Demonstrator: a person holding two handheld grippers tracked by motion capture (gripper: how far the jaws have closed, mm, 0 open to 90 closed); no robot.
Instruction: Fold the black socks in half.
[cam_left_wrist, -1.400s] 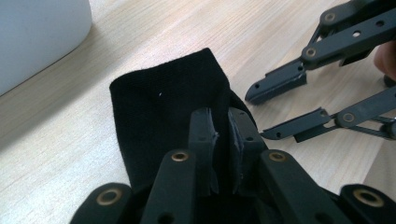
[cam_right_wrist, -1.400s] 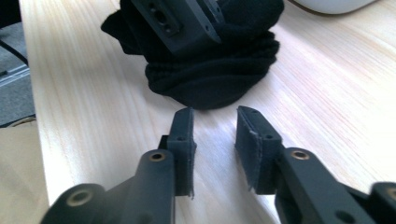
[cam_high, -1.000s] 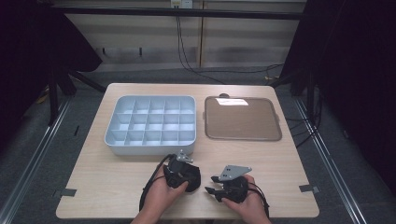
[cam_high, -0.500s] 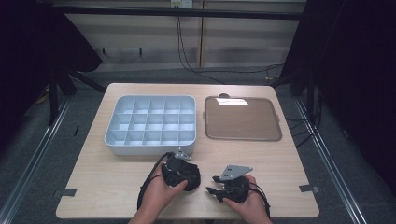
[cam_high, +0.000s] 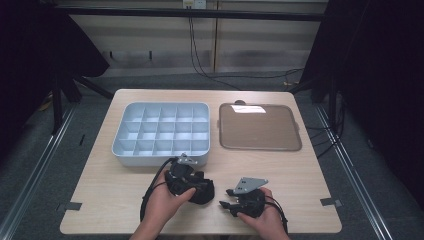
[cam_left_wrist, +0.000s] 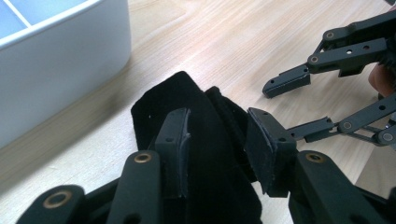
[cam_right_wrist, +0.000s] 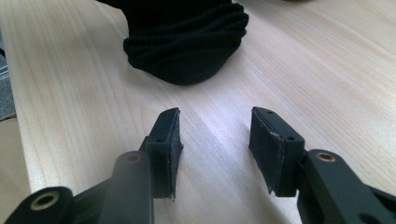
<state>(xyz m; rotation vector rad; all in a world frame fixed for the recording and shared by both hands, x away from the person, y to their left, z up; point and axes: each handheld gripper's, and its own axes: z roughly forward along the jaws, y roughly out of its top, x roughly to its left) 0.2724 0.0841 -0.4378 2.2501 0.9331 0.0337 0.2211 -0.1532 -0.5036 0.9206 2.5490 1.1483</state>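
Left gripper (cam_left_wrist: 217, 140) jaws have just been opening, black knitted cloth bundle (cam_left_wrist: 205, 154) loose between them, apparently released; right gripper (cam_right_wrist: 215, 140) parted, empty, waiting beside it.

Black hand-held gripper (cam_right_wrist: 215, 140) (brass pivots).

Left gripper (cam_left_wrist: 215, 149) fingers (cam_left_wrist: 173, 144), just opening, straddle black cloth (cam_left_wrist: 210, 186) beside white tray (cam_left_wrist: 60, 60).
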